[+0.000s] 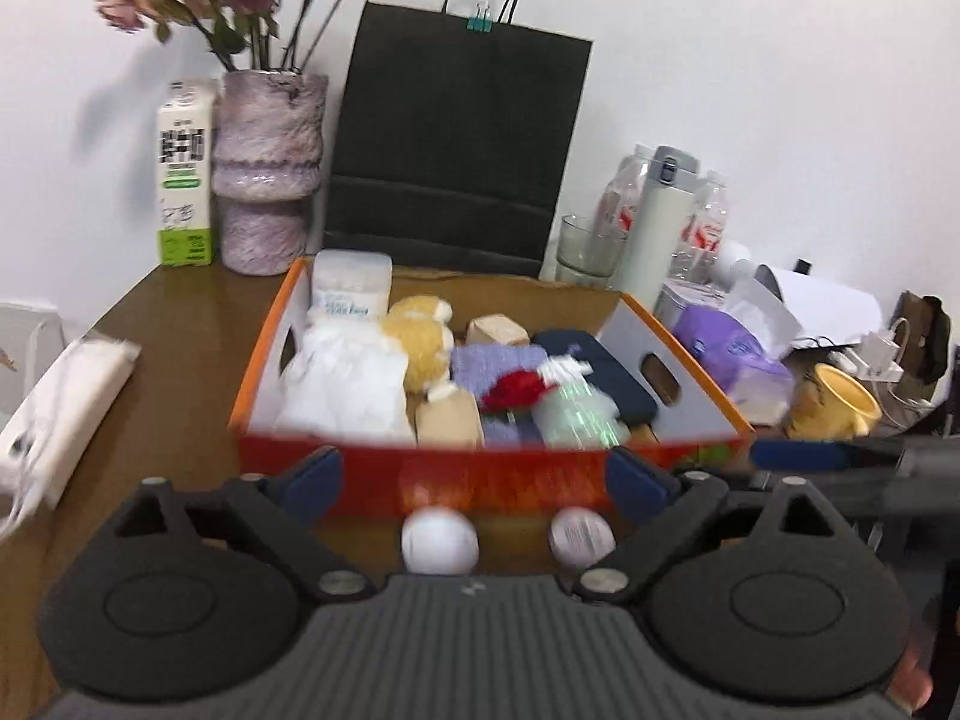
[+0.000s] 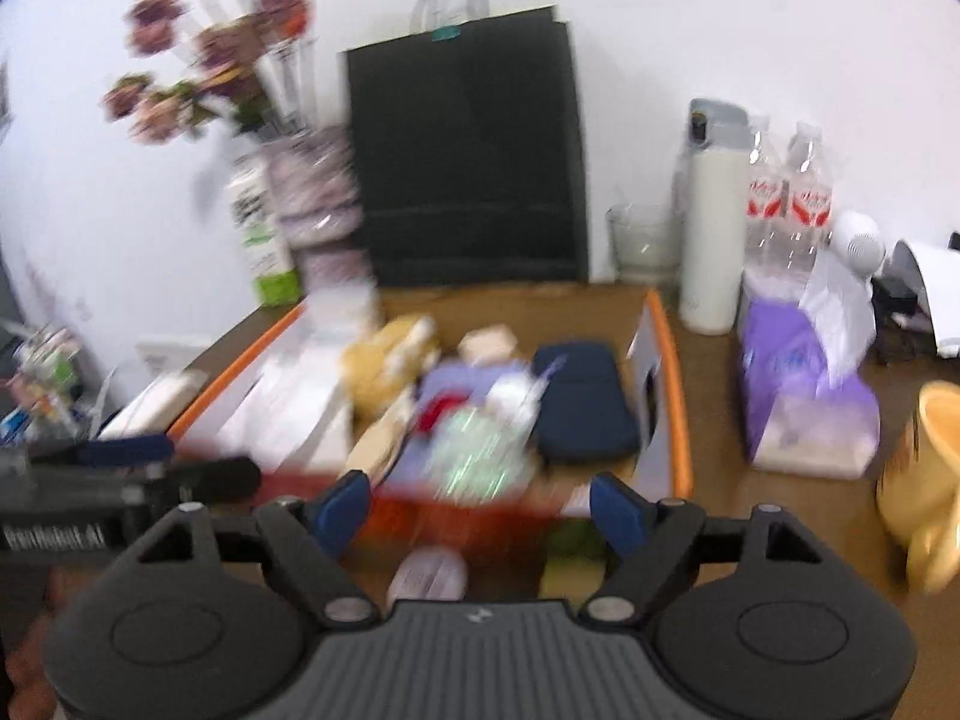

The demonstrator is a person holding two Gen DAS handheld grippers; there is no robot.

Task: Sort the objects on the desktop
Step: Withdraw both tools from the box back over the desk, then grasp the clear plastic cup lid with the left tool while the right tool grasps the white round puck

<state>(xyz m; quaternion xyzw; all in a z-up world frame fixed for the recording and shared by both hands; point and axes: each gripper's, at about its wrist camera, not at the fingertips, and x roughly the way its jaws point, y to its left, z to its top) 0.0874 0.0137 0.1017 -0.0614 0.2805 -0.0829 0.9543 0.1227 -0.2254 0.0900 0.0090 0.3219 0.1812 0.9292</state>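
Note:
An orange cardboard box point(image 1: 480, 474) on the brown desk holds a white bag point(image 1: 348, 384), a yellow plush toy point(image 1: 420, 342), a purple cloth point(image 1: 498, 360), a red item point(image 1: 516, 390), a clear spray bottle point(image 1: 576, 414) and a dark blue case point(image 1: 600, 366). My left gripper point(image 1: 474, 480) is open and empty in front of the box, above two small white round items point(image 1: 439, 540) point(image 1: 582, 537). My right gripper point(image 2: 480, 510) is open and empty at the box's near edge point(image 2: 480, 516); this view is blurred. A white round item point(image 2: 427, 575) lies below it.
Behind the box stand a black paper bag point(image 1: 462, 144), a purple vase of flowers point(image 1: 264, 168), a milk carton point(image 1: 185, 174), a glass point(image 1: 585, 249), a white flask point(image 1: 657, 222) and water bottles point(image 1: 705, 228). A purple tissue pack point(image 1: 738, 360) and yellow mug point(image 1: 834, 402) sit right.

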